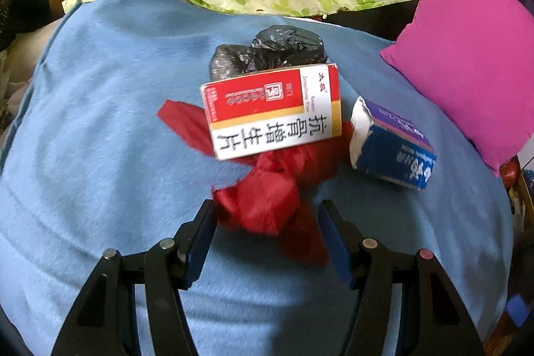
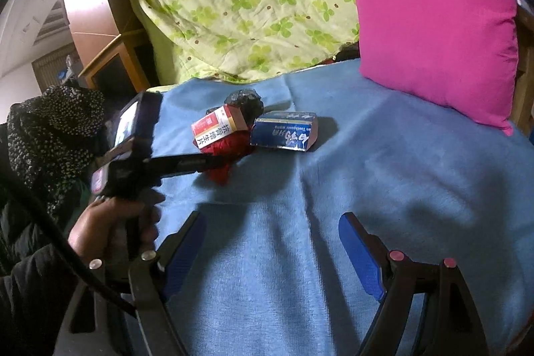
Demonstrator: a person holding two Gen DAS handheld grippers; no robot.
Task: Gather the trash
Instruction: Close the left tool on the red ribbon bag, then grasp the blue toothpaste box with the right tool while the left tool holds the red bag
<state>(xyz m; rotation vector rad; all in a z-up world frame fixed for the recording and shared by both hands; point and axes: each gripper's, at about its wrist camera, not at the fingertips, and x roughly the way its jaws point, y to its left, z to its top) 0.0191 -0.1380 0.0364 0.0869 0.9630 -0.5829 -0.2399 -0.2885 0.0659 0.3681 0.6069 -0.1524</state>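
Both hand-held grippers gape empty: left hand-held gripper (image 1: 267,232) straddles the red bag (image 1: 267,202), right hand-held gripper (image 2: 272,242) over blanket (image 2: 383,172)

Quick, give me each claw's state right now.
Left claw: open, fingers either side of the red bag, not clamped on it.
Right claw: open, nothing between its fingers, above the blue blanket.

Black bag (image 1: 273,50) partly hidden behind red-white box (image 1: 272,110); contents perhaps wrapped, unreadable.
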